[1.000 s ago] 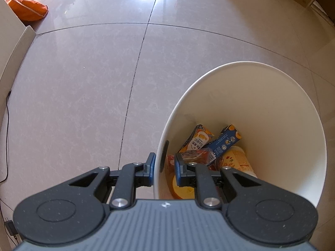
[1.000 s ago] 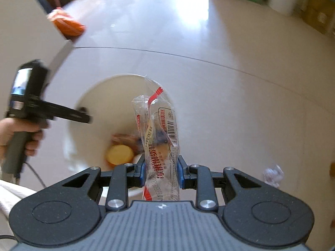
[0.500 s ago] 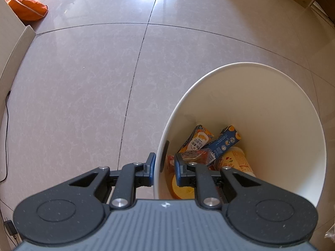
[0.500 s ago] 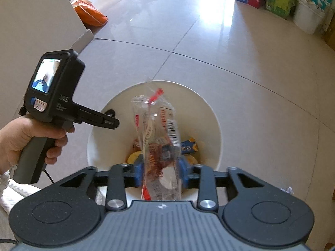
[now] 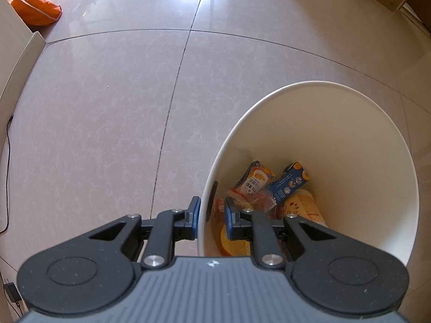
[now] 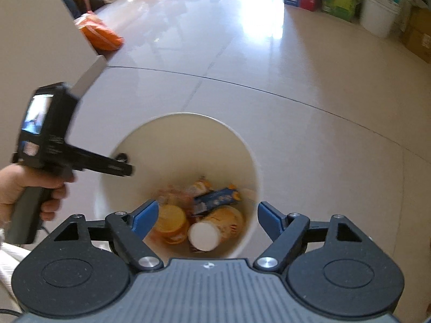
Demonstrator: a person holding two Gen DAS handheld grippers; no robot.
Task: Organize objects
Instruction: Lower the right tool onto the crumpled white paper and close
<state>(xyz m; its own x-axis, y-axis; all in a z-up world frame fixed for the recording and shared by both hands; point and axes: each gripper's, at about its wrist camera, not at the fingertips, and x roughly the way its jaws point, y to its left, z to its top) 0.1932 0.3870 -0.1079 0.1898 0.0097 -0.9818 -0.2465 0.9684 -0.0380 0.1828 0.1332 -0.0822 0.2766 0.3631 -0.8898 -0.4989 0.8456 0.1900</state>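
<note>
White bucket (image 6: 250,161) holds the snack packs (image 6: 215,196) at its bottom. Right gripper (image 6: 207,215) is wide, empty, above the opening. Left gripper (image 5: 211,212) pinches the rim narrow. Risk: pulling tips the bucket, spilling contents.

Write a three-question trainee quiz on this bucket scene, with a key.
1. True or false: the right gripper is holding a packet.
2. What does the left gripper clamp? A) a snack bag B) the white bucket wall C) a cable
3. Fill in: the blue carton lies ___ the bucket.

Key: 1 false, its jaws stand wide open and empty; 2 B, one finger on each side of the wall; 3 inside.
</note>
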